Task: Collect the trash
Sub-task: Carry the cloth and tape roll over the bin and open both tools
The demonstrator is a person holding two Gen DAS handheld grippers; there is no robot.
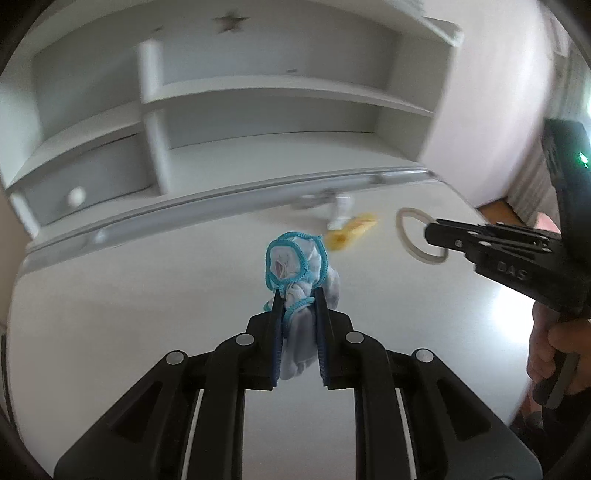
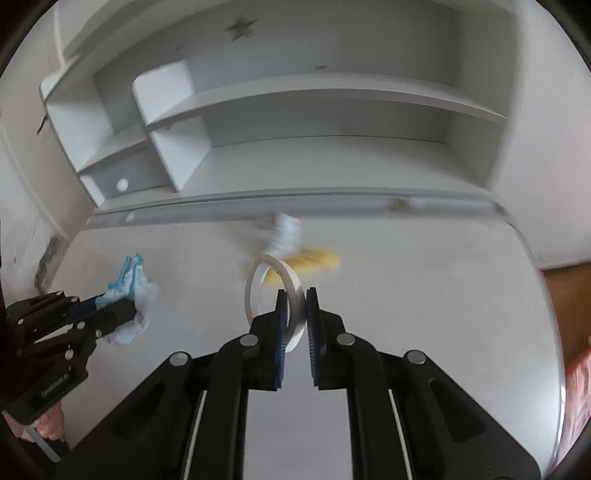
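The left gripper (image 1: 298, 295) clamps a crumpled blue-edged face mask (image 1: 295, 266); the right gripper (image 2: 295, 295) pinches a tape ring (image 2: 273, 295). Beyond them, a yellow wrapper (image 2: 314, 260) and white scrap (image 2: 286, 230) lie on the desk (image 2: 424, 314) near its shelf-side rail (image 2: 295, 206).

Raised letters reading "DAS" stood on the black body of the right gripper (image 1: 436, 236), at about 3 o'clock in the left wrist view, just behind its closed fingers. In the right wrist view, a line of small embossed lettering ran along the handle of the left gripper (image 2: 122, 308) at about 8 o'clock, but it was too small and blurred to read. A dark star sign (image 1: 231, 22) was marked on the white shelf unit (image 1: 280, 88) at 12 o'clock. No numbers, brand labels or other text could be read anywhere else.
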